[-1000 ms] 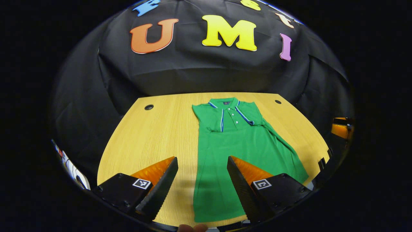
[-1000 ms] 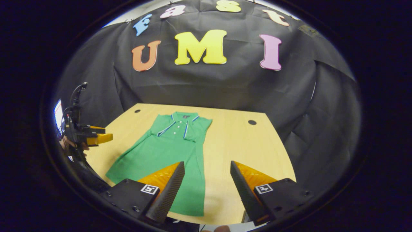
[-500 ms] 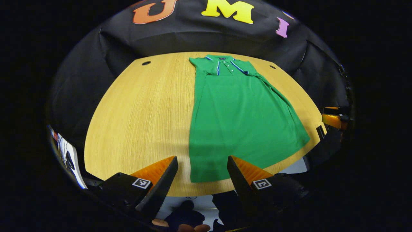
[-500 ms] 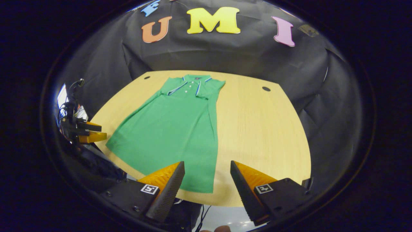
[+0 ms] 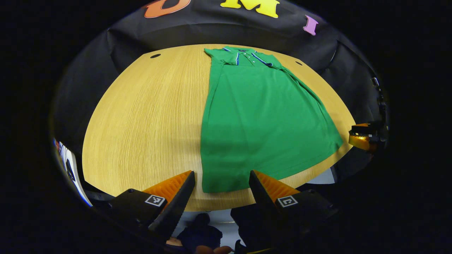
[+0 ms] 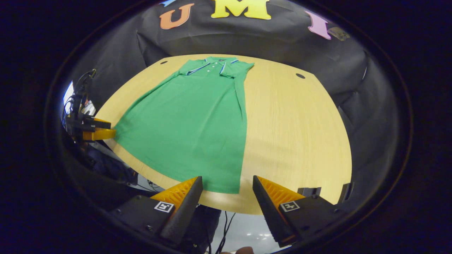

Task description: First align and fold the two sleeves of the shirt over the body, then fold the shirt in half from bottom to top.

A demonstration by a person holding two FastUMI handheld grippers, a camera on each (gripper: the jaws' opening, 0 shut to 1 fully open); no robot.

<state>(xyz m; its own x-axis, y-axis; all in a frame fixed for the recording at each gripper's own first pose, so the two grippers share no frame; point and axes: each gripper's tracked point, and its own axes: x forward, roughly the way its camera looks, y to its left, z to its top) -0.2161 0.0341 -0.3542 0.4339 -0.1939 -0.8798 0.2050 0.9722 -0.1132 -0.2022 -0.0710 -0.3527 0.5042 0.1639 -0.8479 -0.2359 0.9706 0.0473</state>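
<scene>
Left claw: fingers spread apart, gripping nothing, held above the near edge of the desk, in line with the near left hem corner of the green polo shirt. No contact with the fabric is visible.

Right claw: fingers likewise spread, empty, held above the same near edge of the desk, in line with the near right hem corner of the green polo shirt.

The green polo shirt lies flat on the desk, front side up, hem toward the near edge and collar toward the far edge. Both sleeves lie folded over the body, giving the garment straight side edges. The hem reaches close to the near edge of the desk.

Beyond the shirt's collar, the far desk surface carries two dark round holes, one near each far corner. Behind the far edge of the desk hangs the black cloth wall.

In the left gripper view, the right claw appears beside the shirt's far hem corner.
</scene>
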